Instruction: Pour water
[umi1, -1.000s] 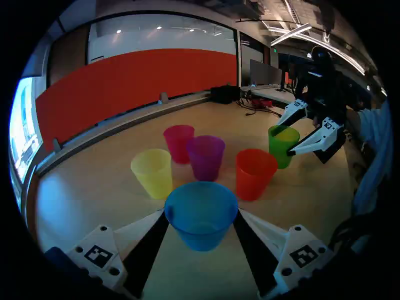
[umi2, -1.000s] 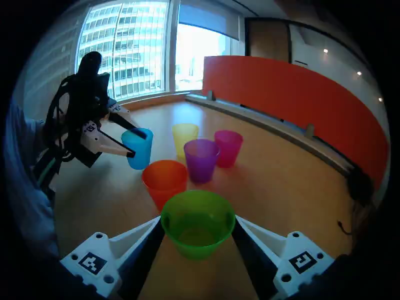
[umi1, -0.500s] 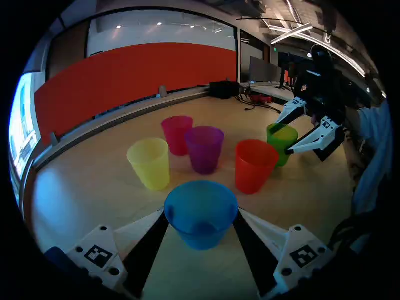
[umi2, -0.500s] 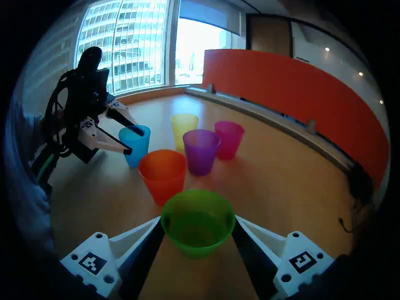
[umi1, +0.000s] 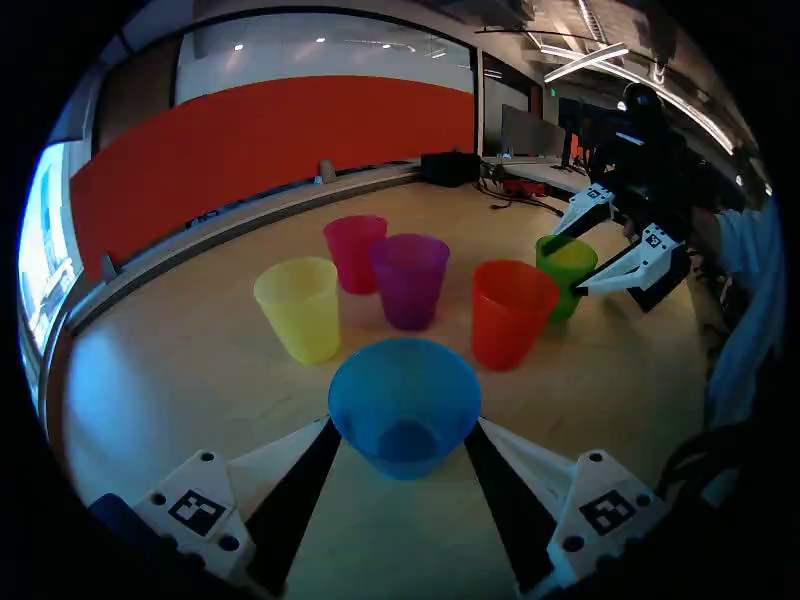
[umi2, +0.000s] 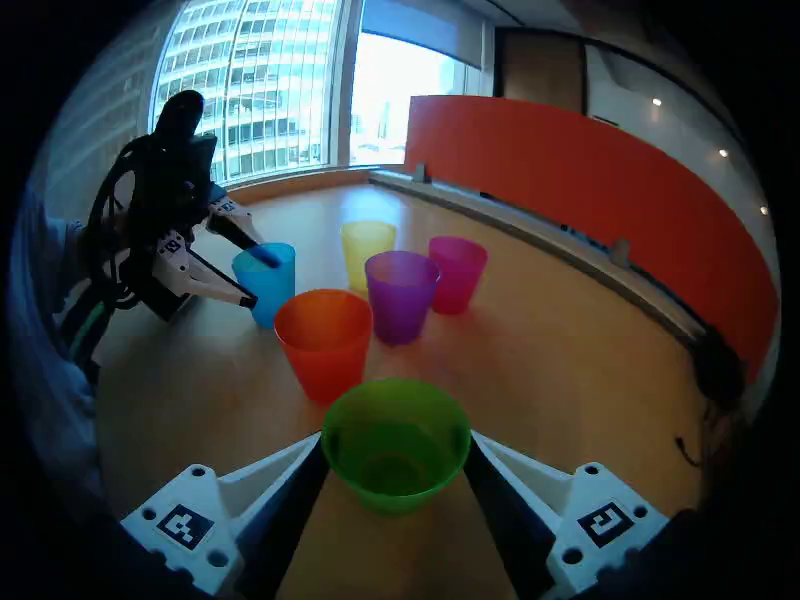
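Note:
My left gripper is shut on a blue cup, held upright just above the wooden table; a little water shows at its bottom. My right gripper is shut on a green cup, also upright. In the left gripper view the green cup and right gripper sit at the right. In the right gripper view the blue cup and left gripper sit at the left. Between them stand an orange cup, a purple cup, a pink cup and a yellow cup.
The cups stand on a wide wooden table. An orange wall panel runs behind it. Windows lie beyond the left gripper. A person's sleeve shows at the right edge.
Both held cups have sunk slightly lower toward the table over the last second. The standing cups have not moved.

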